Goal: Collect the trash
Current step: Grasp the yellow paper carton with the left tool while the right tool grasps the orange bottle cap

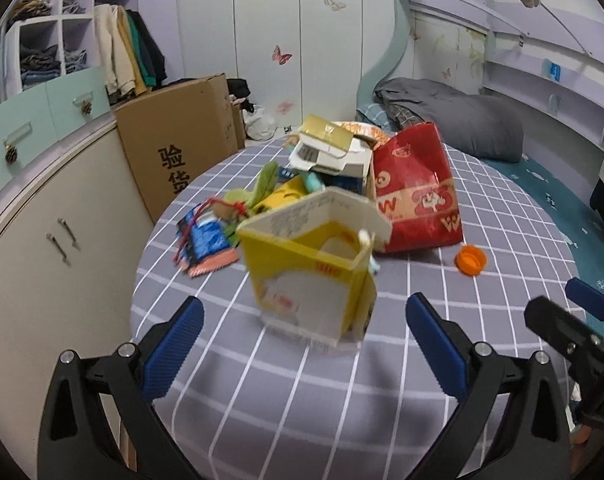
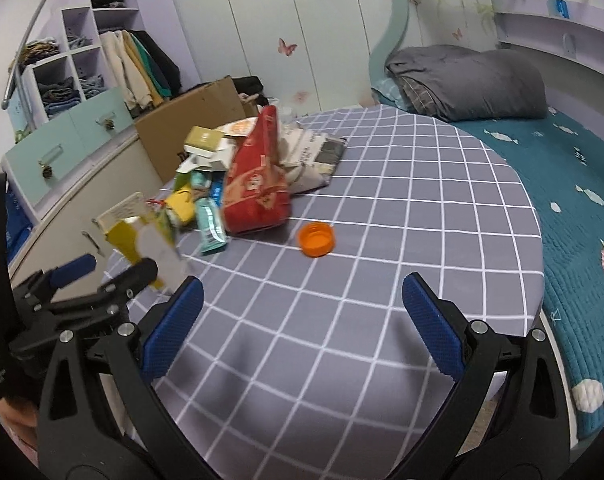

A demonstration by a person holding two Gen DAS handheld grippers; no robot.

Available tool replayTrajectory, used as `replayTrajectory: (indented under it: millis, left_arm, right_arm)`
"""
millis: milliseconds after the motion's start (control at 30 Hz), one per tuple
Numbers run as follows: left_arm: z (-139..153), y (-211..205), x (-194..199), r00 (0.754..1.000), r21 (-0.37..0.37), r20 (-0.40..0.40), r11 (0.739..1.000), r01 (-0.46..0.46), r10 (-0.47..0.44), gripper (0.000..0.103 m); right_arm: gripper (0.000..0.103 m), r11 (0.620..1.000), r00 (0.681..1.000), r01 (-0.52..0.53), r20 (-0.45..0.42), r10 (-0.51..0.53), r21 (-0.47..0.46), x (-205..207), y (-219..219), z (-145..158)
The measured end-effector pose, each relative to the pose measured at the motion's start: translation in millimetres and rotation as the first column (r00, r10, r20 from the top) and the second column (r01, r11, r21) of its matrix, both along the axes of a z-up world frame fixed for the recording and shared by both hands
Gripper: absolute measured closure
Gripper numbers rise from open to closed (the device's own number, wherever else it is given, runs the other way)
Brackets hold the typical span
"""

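A pile of trash lies on the round table point(image 1: 302, 400): a red snack bag point(image 1: 413, 192) point(image 2: 258, 184), a white and gold box point(image 1: 329, 148), blue wrappers point(image 1: 206, 240) and a folded newspaper point(image 2: 317, 152). An orange bottle cap point(image 1: 470, 260) point(image 2: 316, 239) lies alone to the right of the bag. A torn yellow carton point(image 1: 309, 272) point(image 2: 142, 236), blurred, stands just ahead of my left gripper point(image 1: 302, 344) point(image 2: 102, 272), whose wide-open fingers do not touch it. My right gripper point(image 2: 302, 320) point(image 1: 573, 312) is open over bare cloth, short of the cap.
A grey checked cloth covers the table. A tall cardboard box point(image 1: 182, 148) and a cream cabinet point(image 1: 42, 260) stand to the left. To the right lies a bed with a teal quilt point(image 2: 573, 208) and a grey duvet point(image 2: 469, 80). Wardrobe doors point(image 1: 270, 40) fill the back.
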State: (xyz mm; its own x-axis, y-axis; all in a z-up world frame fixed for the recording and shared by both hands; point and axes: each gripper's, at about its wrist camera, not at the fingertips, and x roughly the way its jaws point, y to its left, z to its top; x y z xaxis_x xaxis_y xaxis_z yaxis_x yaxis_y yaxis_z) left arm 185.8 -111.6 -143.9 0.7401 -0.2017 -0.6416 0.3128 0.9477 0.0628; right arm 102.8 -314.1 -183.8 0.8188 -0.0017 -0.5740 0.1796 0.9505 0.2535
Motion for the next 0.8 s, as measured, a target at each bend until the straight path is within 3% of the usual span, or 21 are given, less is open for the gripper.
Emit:
replayTrajectory:
  millis: [233,300,467,533,600,733,767,800]
  left_arm:
    - [-5,-9,24,1.0,0.018,0.012,1.0,0.019,-0.019,0.006]
    - [-5,-9,24,0.999,0.014,0.015,0.999,0.03,-0.03,0.041]
    - [-2,5,24,1.0,-0.036,0.024,0.999,-0.002,0.003,0.045]
    - [5,13,21,0.999,-0.07,0.042,0.997,-0.014,0.017,0.045]
    - [12,22,20,0.997,-0.098,0.06,0.995,-0.032,0.039,0.046]
    - [22,38,19,0.994,-0.126,0.079,0.99,-0.062,0.073,0.046]
    - [24,43,18,0.993,-0.129,0.08,0.989,-0.072,0.083,0.046]
    - [24,46,18,0.993,-0.134,0.077,0.988,-0.078,0.089,0.046]
  right_arm:
    - [0.006,1.0,0.998,-0.014,-0.057,0.013,-0.009,29,-5,-10]
    - [0.006,0.999,0.996,-0.027,-0.082,0.025,-0.034,39,-4,-12]
    - [0.006,0.991,0.988,-0.06,-0.145,0.042,-0.121,67,-1,-15]
    - [0.018,0.987,0.984,-0.072,-0.171,0.047,-0.142,78,-2,-17]
    - [0.046,0.987,0.978,-0.082,-0.201,0.052,-0.14,88,-5,-22]
    - [0.064,0.98,0.971,-0.091,-0.233,0.047,-0.178,96,-6,-27]
    - [0.073,0.979,0.971,-0.092,-0.236,0.047,-0.182,97,-6,-27]
    - [0.073,0.979,0.97,-0.093,-0.237,0.047,-0.184,97,-7,-27]
